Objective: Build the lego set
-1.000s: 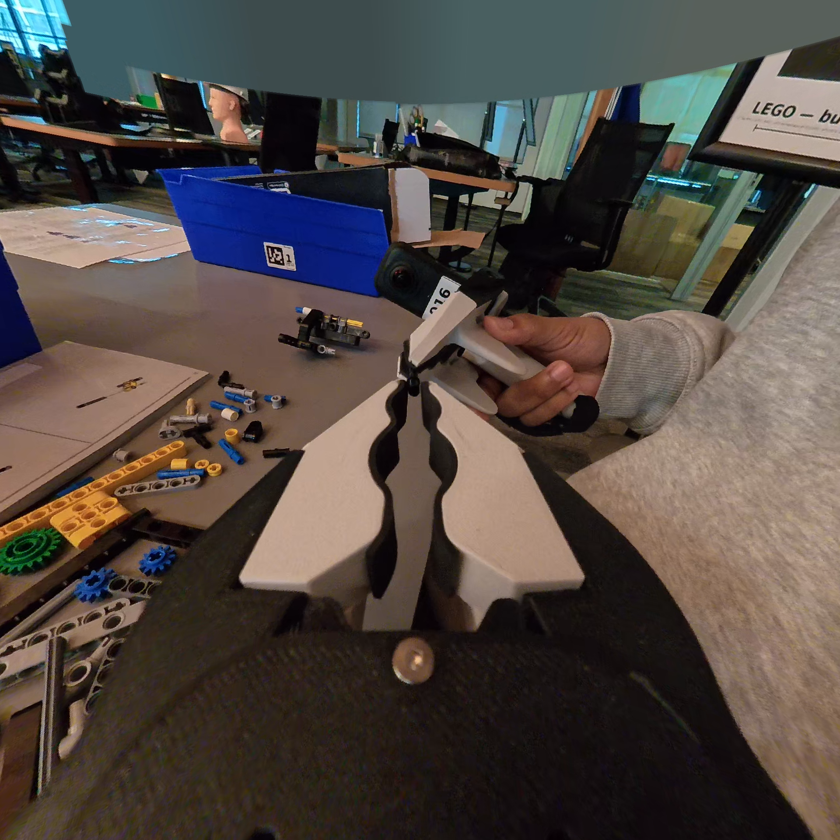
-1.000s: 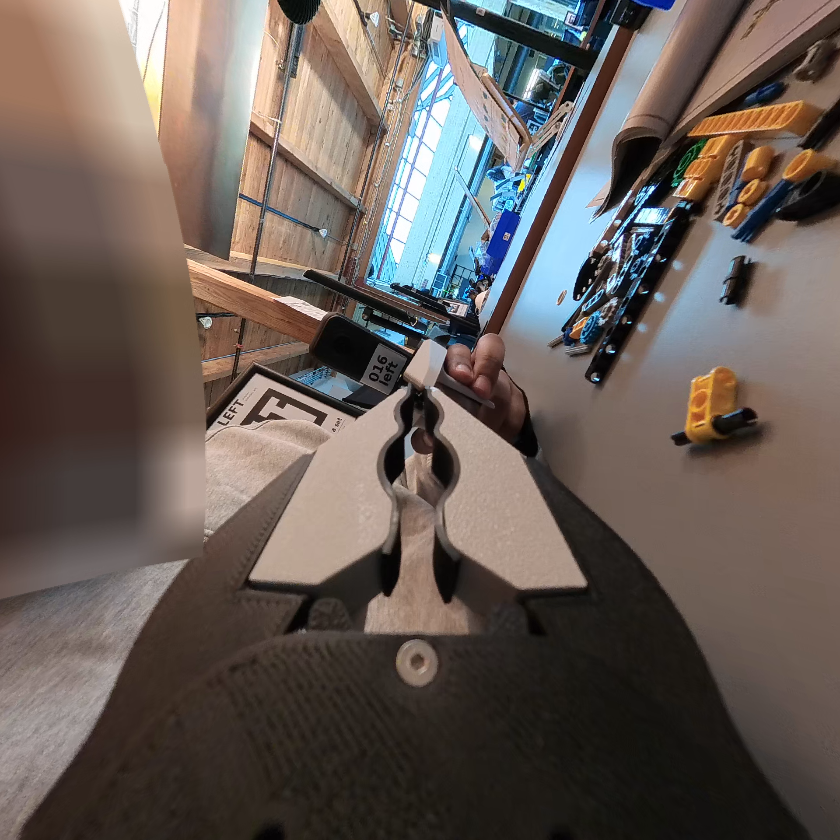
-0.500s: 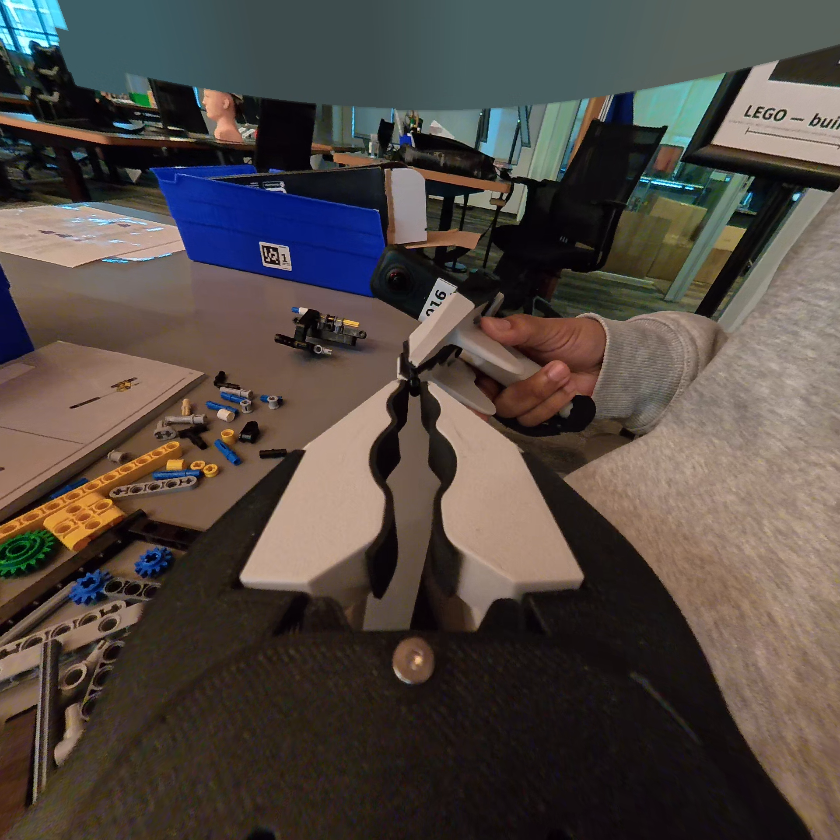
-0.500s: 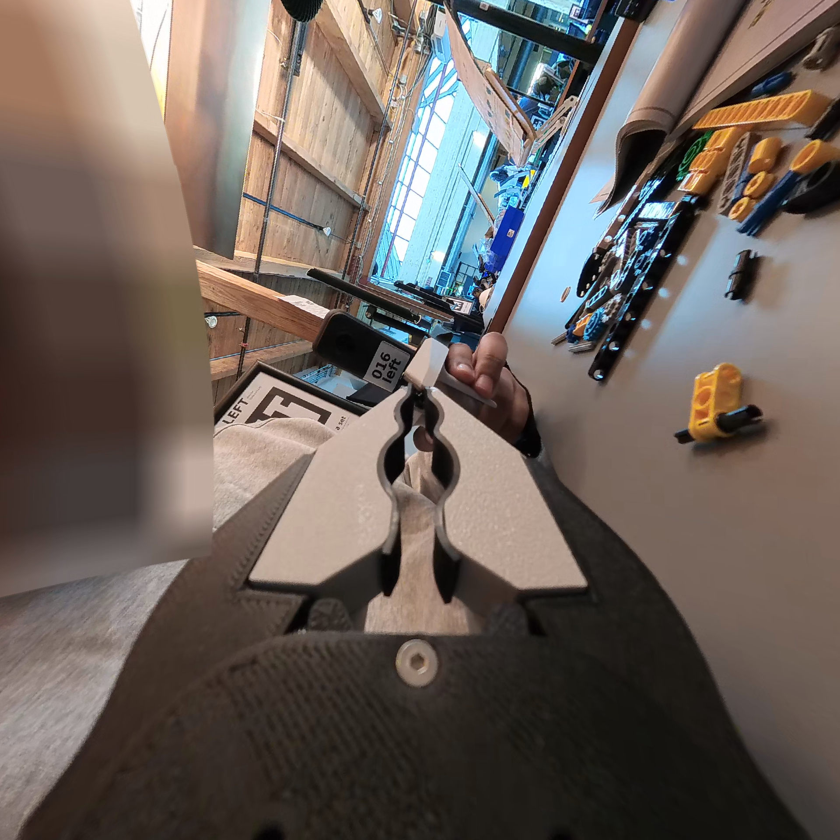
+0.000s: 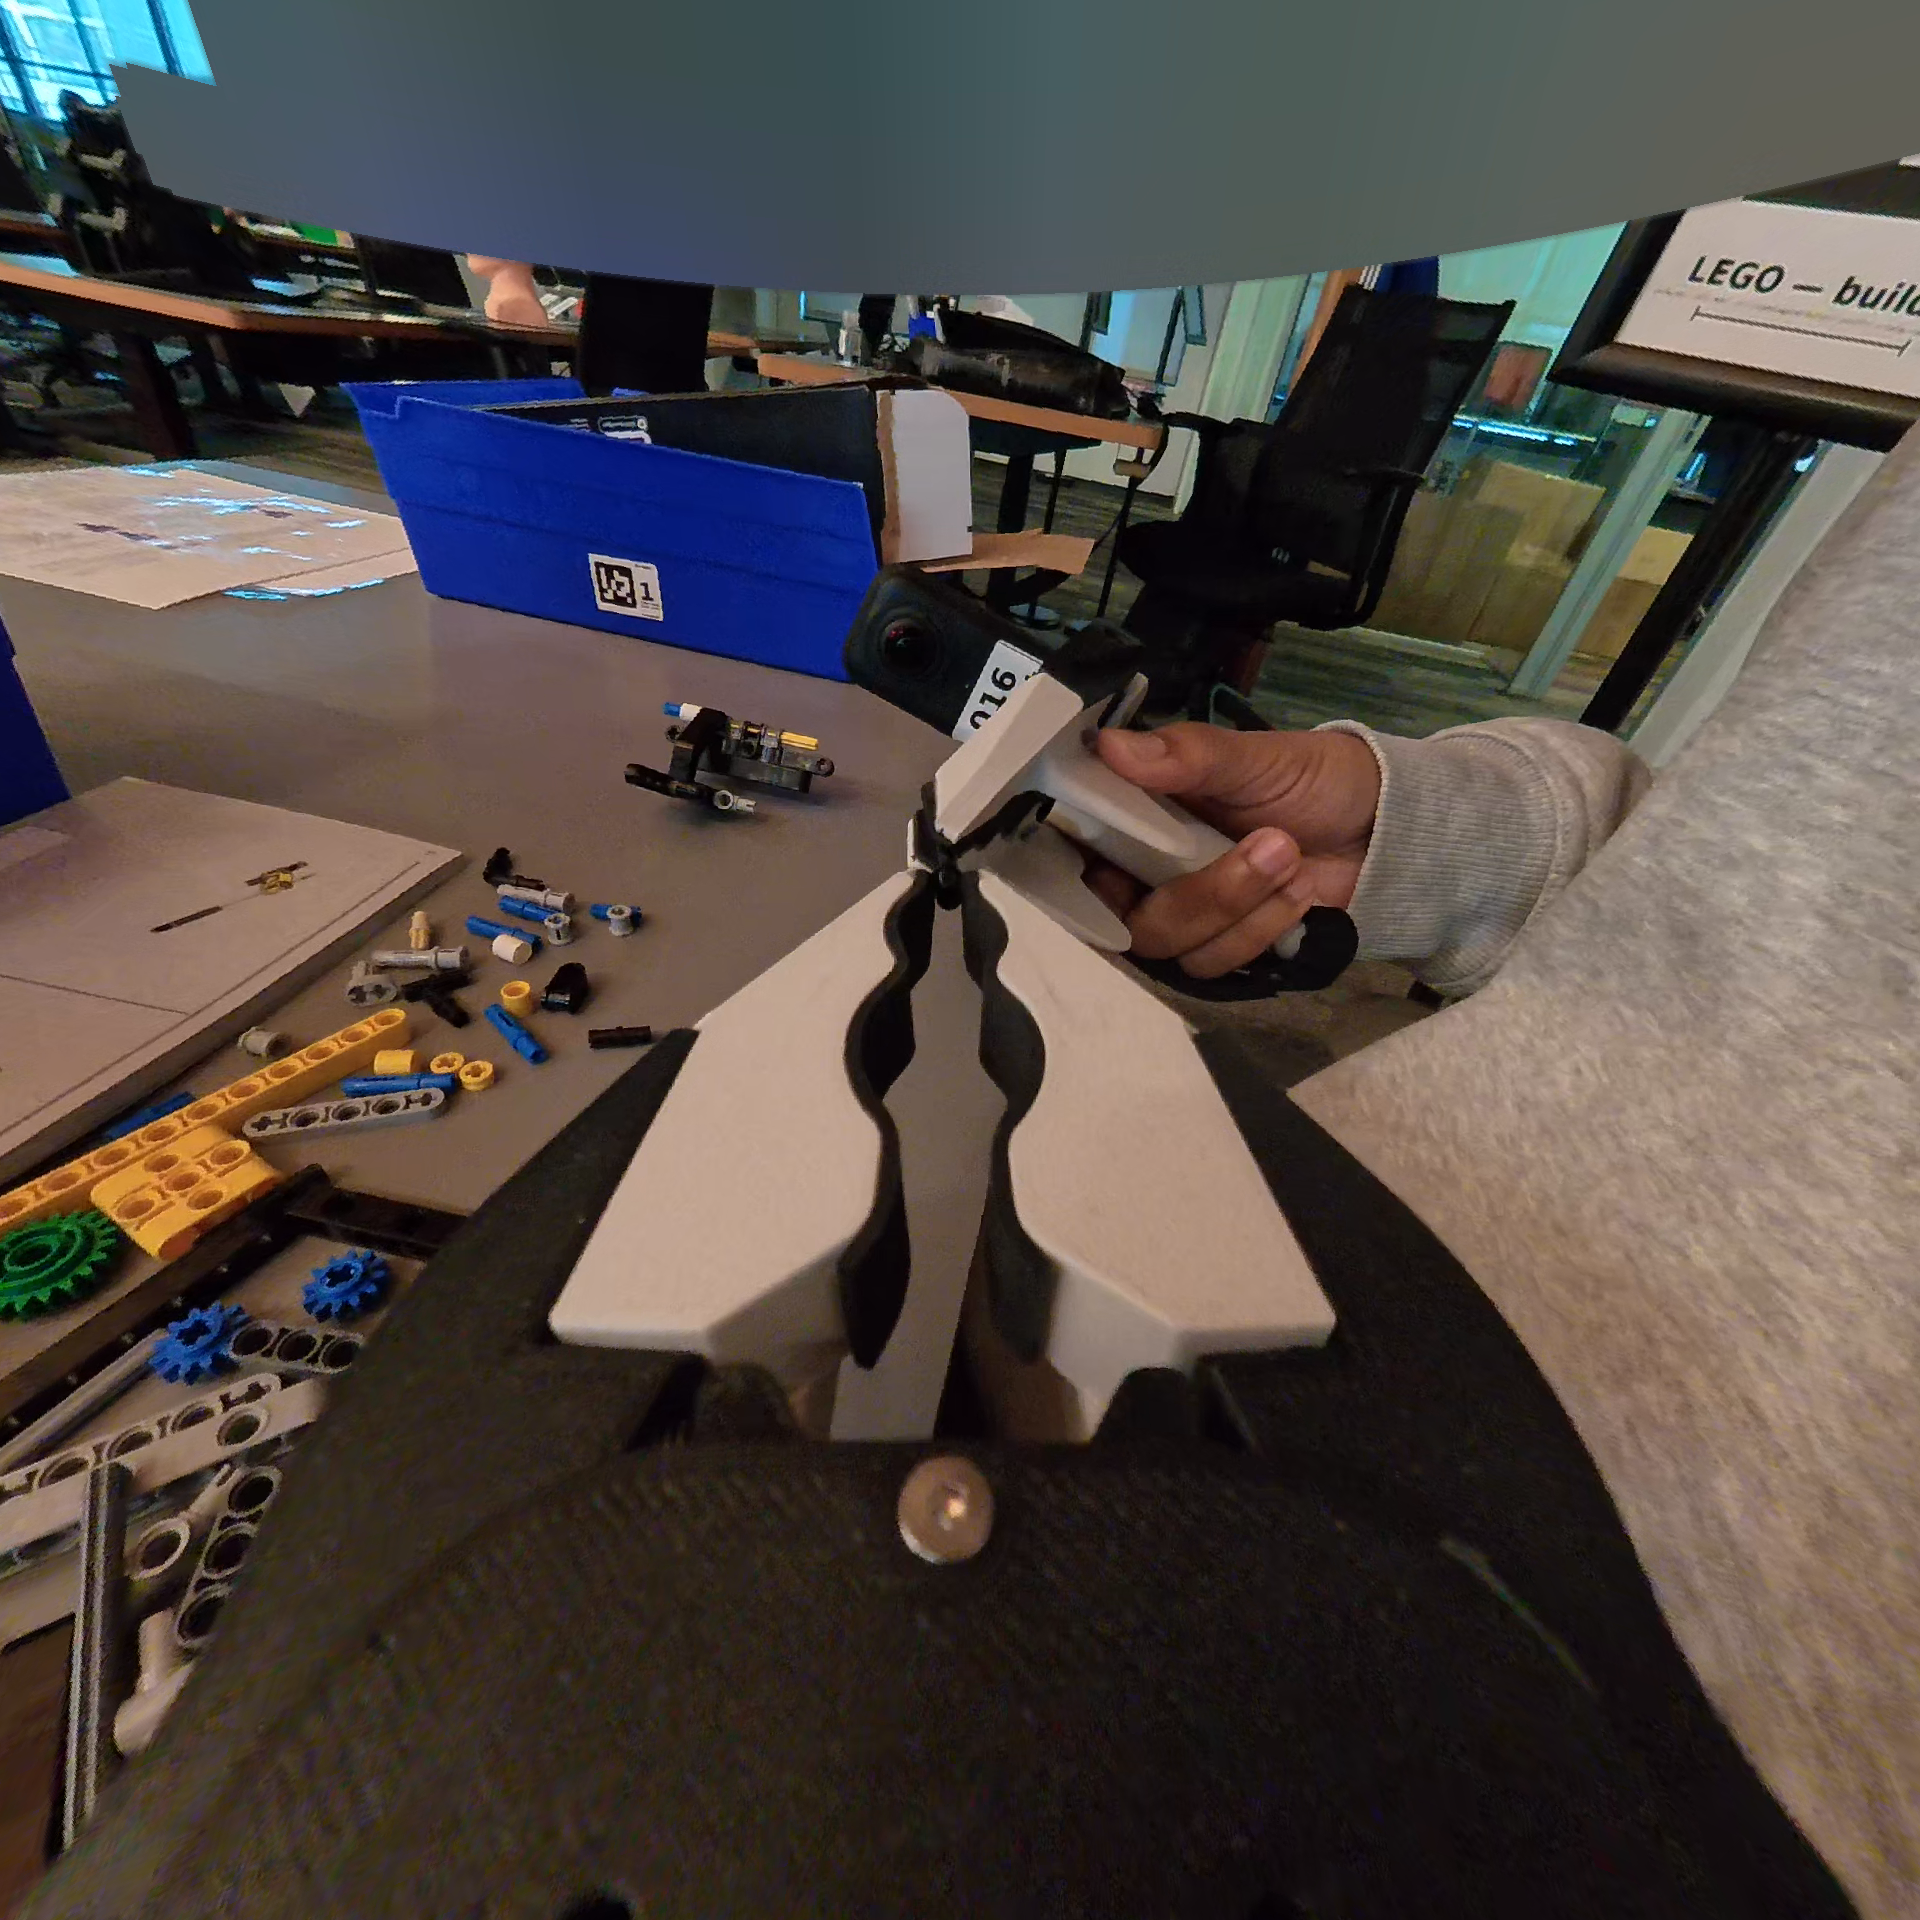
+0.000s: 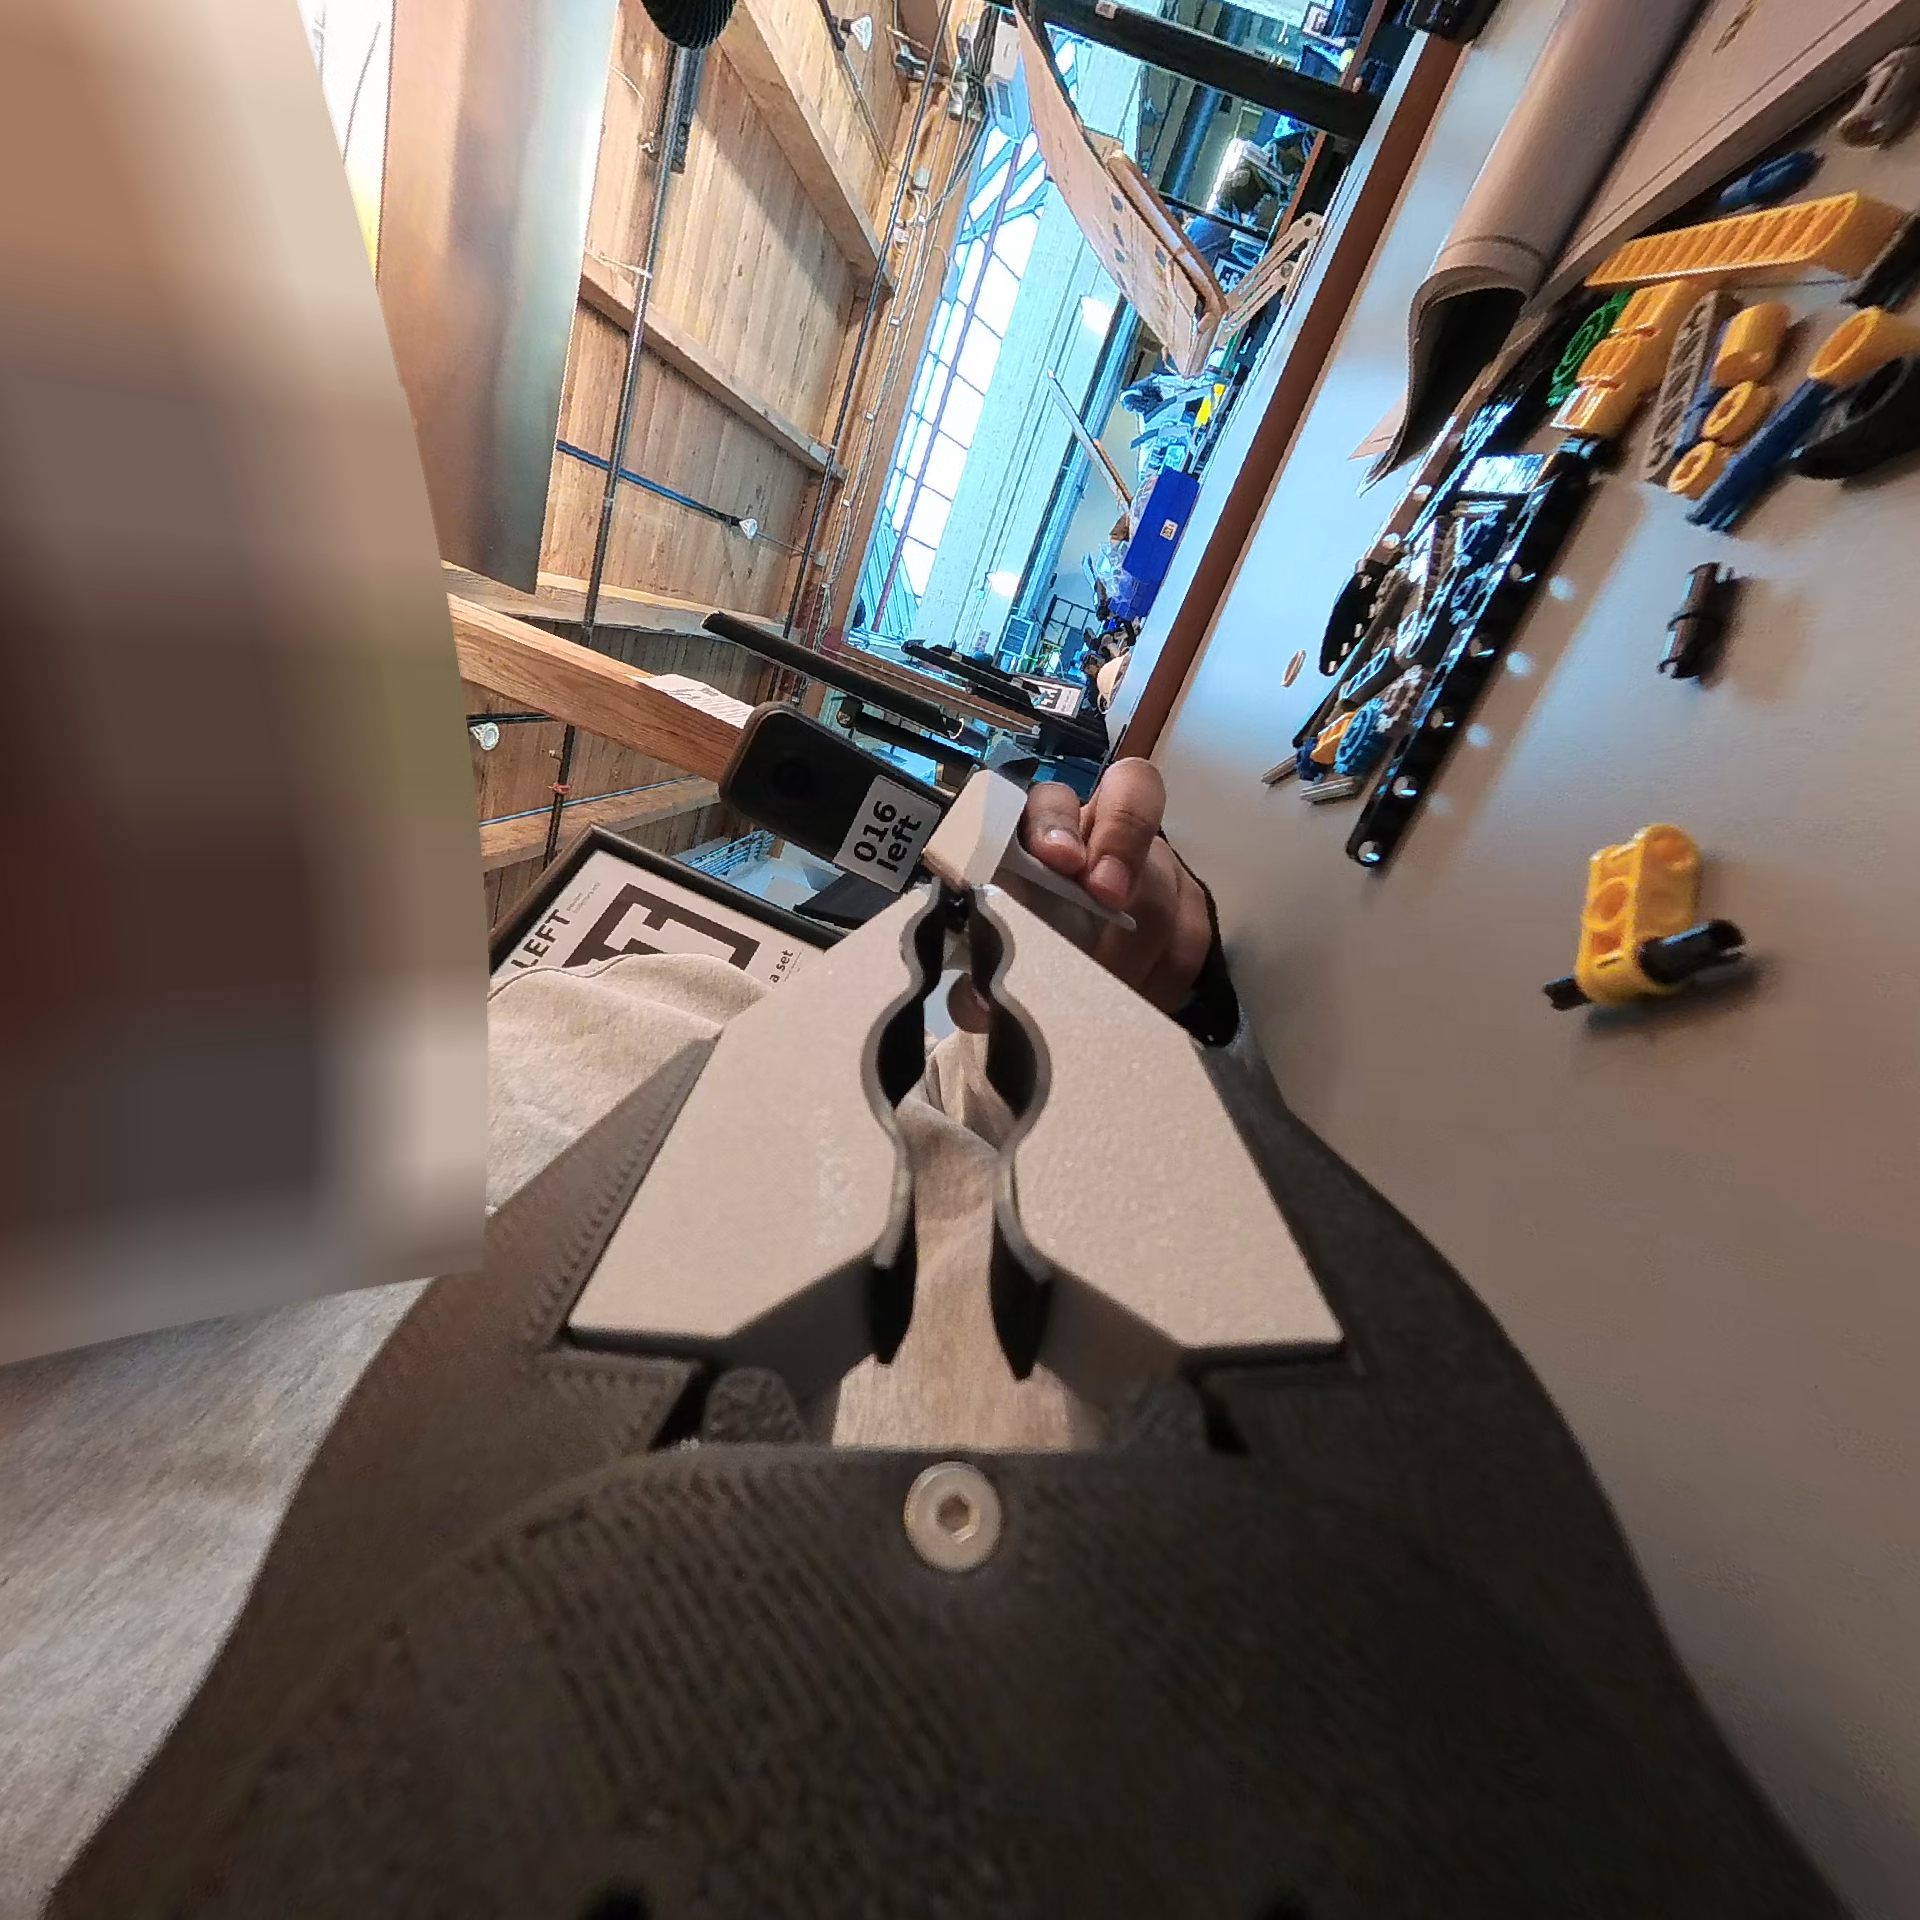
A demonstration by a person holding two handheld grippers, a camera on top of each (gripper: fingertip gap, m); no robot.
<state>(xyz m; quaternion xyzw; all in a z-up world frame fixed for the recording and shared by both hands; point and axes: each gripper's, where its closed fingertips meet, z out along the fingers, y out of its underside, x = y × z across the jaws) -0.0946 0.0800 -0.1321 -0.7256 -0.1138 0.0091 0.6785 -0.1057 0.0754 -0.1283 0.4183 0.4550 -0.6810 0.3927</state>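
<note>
My left gripper (image 5: 943, 881) and my right gripper (image 6: 954, 912) meet tip to tip in the air off the table's near edge. Both are shut, and a small black part (image 5: 943, 891) is pinched where the tips meet; it also shows in the right wrist view (image 6: 952, 920). Which gripper bears it I cannot tell. The right gripper shows in the left wrist view (image 5: 997, 769), held by a hand (image 5: 1236, 831). A small black assembly (image 5: 743, 758) lies on the grey table (image 5: 416, 707). A yellow piece with a black pin (image 6: 1642, 935) lies alone.
Loose parts lie at the left: a yellow beam (image 5: 208, 1117), a green gear (image 5: 47, 1262), blue gears (image 5: 343, 1283), grey beams (image 5: 156, 1434) and small pins (image 5: 520, 935). An open booklet (image 5: 156, 935) and a blue bin (image 5: 623, 520) lie farther back. A grey sleeve (image 5: 1662, 1247) is at the right. My left and right fingertips are right by each other. Left tips and right tips are each some 20 centimetres from the small black assembly (image 5: 743, 758).
</note>
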